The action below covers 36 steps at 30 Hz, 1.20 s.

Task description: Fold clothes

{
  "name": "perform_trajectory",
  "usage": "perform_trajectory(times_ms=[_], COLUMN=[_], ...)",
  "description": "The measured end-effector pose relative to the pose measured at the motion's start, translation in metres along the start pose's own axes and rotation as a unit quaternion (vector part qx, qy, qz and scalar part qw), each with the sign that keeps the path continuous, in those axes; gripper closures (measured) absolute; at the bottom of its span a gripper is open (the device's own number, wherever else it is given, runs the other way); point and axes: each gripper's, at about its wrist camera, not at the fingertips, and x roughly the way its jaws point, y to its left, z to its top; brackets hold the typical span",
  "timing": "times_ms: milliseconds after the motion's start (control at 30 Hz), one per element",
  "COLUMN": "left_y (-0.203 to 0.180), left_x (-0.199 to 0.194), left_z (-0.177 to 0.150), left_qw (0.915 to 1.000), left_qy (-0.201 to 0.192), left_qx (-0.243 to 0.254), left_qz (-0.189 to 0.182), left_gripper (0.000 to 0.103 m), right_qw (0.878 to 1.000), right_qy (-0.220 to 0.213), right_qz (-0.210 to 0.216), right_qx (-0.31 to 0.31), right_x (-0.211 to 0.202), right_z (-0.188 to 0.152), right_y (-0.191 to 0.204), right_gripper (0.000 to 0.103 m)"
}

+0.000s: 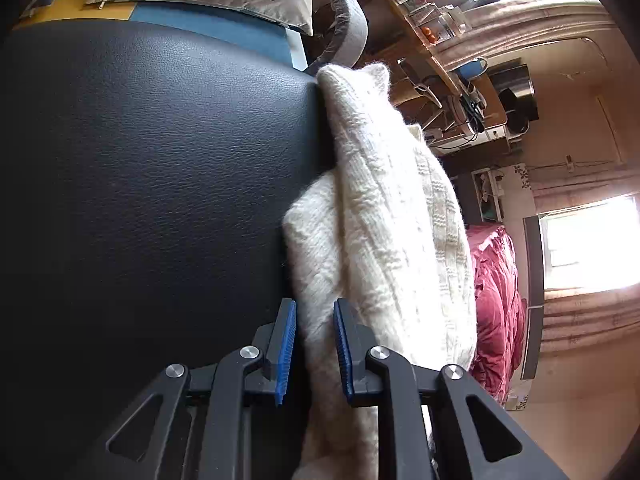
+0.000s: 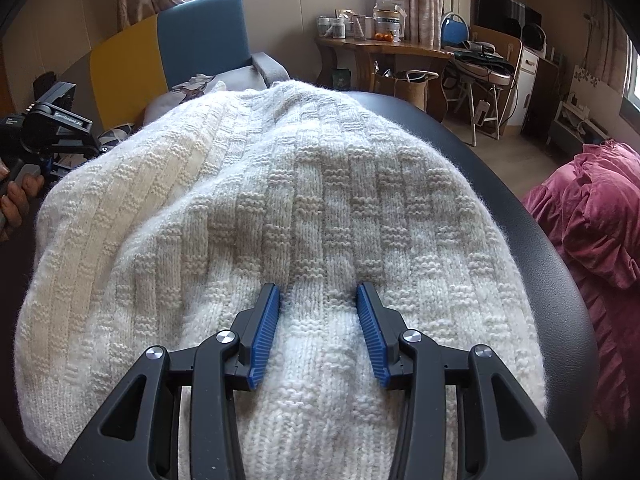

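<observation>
Surface: I am working over a black padded table point(image 2: 532, 216); a pink quilt point(image 2: 592, 220) is lying beside it.
Sweater: the cream knitted sweater point(image 2: 256, 200) is lying across the table; one side is hanging doubled along the edge.
Progress: I am judging the fold as only begun; one flap is being carried, the body is lying spread and rumpled; squaring and stacking are left.
Left gripper point(image 1: 315, 344): I am pinching a thick fold of the knit, pads pressing on wool.
Right gripper point(image 2: 318, 332): I am resting the jaws apart on the knit; a ridge is sitting between them, not visibly squeezed.
</observation>
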Motion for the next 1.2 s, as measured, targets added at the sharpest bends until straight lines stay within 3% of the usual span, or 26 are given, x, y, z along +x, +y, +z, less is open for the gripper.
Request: perform_trajectory(times_ms=[100,167,300,500,733,833,933,1033,1200], left_y=[-0.004,-0.007,-0.015,-0.023,-0.02,-0.006,0.017,0.042,0.083], left_x=[0.006,0.006,-0.008,-0.059,-0.144,-0.16,-0.151,-0.162,-0.196], left_z=[-0.003,-0.008,-0.019,-0.033,-0.053,-0.056,-0.059,-0.071,-0.106], left_qw=[0.9998,0.9995,0.997,0.9901,0.9753,0.9722,0.969,0.9747,0.9824], left_qy=[-0.001,-0.007,-0.043,-0.115,-0.194,-0.187,-0.15,-0.143,-0.152], left_qx=[0.007,0.018,0.047,0.068,0.093,0.105,0.114,0.092,0.042], left_qz=[0.017,0.027,0.044,0.043,0.049,0.094,0.16,0.145,0.1], left_gripper=[0.086,0.095,0.099,0.1,0.1,0.099,0.098,0.092,0.092], right_qw=[1.0,1.0,1.0,1.0,1.0,1.0,1.0,1.0,1.0], right_qy=[0.0,0.0,0.0,0.0,0.0,0.0,0.0,0.0,0.001], right_qz=[0.0,0.0,-0.002,-0.006,-0.011,-0.014,-0.016,-0.019,-0.02], right_qx=[0.0,0.0,-0.002,-0.005,-0.008,-0.01,-0.011,-0.013,-0.014], right_x=[0.0,0.0,-0.001,0.0,0.001,0.002,0.003,0.003,0.003], right_z=[0.0,0.0,0.0,0.001,0.002,0.002,0.003,0.003,0.002], right_y=[-0.001,-0.001,0.0,0.001,0.0,-0.001,0.0,0.001,0.001], right_gripper=[0.059,0.059,0.059,0.059,0.059,0.059,0.059,0.059,0.059])
